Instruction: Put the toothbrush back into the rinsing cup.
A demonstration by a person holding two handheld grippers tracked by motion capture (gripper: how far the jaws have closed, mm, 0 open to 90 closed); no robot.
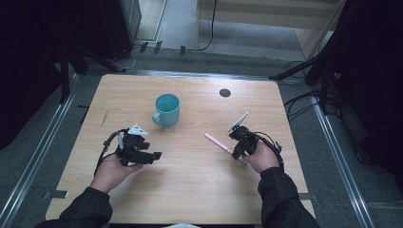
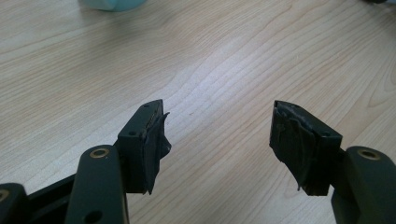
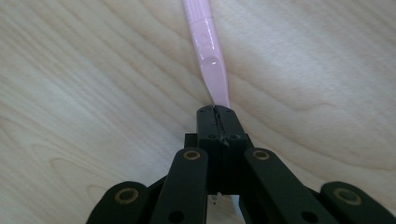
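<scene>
Pink toothbrush [image 1: 217,142]: slim pink stick, most likely a toothbrush, its head not discernible; held at one end by the right gripper, the free end angled out over the worktop towards the mug.

Left to right:

1. Left gripper [image 1: 156,155], in the person's left hand [image 1: 110,172]: jaws spread wide with nothing between them, hovering low over bare wood, near the front left of the worktop. In the left gripper view [image 2: 217,144] both pads show worn rubber.
2. Teal mug [image 1: 166,109]: upright, handle turned towards the front left, well apart from both grippers. Interior looks empty as far as the high view shows. Its base edges into the top of the left gripper view [image 2: 112,4].
3. Pink toothbrush, seen in the right gripper view [image 3: 208,51]: extends away from the jaw tips, close above the wood.
4. Right gripper [image 1: 236,151]: jaws clamped tight on the stick's end [image 3: 215,122].
5. Worktop [image 1: 199,190]: light wood, a small dark round cap [image 1: 225,92] near the far edge.

Progress, as judged: pick-up done; the stick is not yet in the mug. Carrying and placing remain, if the mug is the destination.
</scene>
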